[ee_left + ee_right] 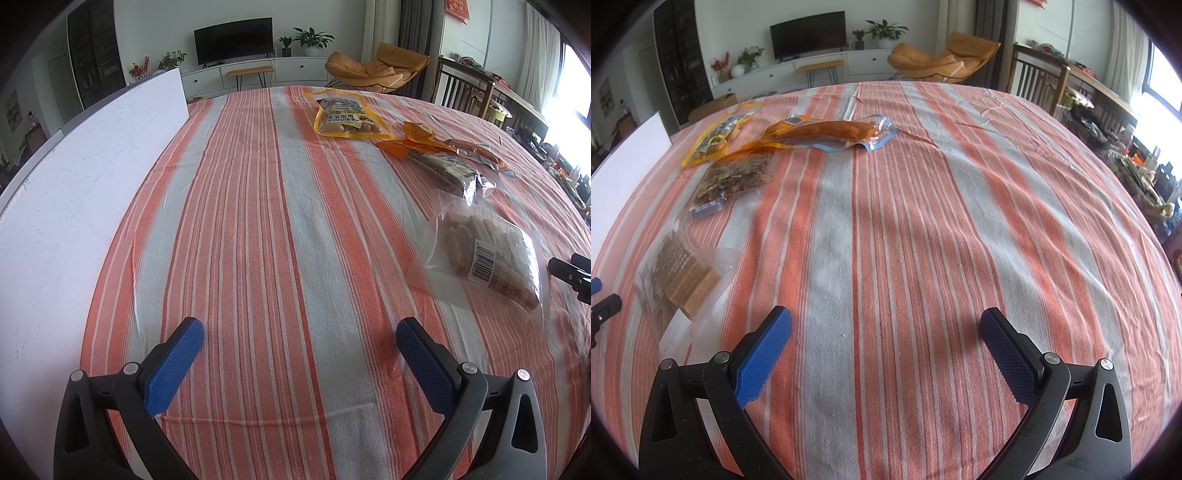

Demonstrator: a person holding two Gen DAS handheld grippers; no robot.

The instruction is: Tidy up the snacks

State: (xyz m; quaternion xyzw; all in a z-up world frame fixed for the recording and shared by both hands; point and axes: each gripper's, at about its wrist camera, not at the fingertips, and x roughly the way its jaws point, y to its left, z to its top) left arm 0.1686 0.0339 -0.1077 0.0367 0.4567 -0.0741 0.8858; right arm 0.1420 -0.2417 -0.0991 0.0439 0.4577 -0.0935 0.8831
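— Where do your snacks lie?

— You have four packets on the striped cloth (923, 221) that covers the bench. Nearest you is the clear bag of biscuits (491, 258), flat on the cloth with its barcode label up; in your right wrist view the same bag sits low on the left. Beyond it lies the dark nut bar packet (737, 181), and touching its far end is the orange sausage packet (827, 133) with a blue-edged wrapper. The yellow peanut pouch (341, 114) lies farthest, near the far edge of the bench, just beside the sausage packet in your right wrist view.

— And your tongs?

— Your left tongs (299, 350) hover over bare cloth, spread wide apart, with nothing between the blue pads (173, 365). The biscuit bag is ahead and to their right, not touching them. Your right tongs (886, 347) are likewise spread wide and empty, over bare stripes, with all four packets off to their left. Each view catches a dark tip of the other tongs at its edge, near the biscuit bag.

— What else is around you?

— A white board (74, 206) stands along the left side of the bench. Behind the bench you can see a television (233, 38) on a white cabinet, potted plants, and an orange lounge chair (376, 66)
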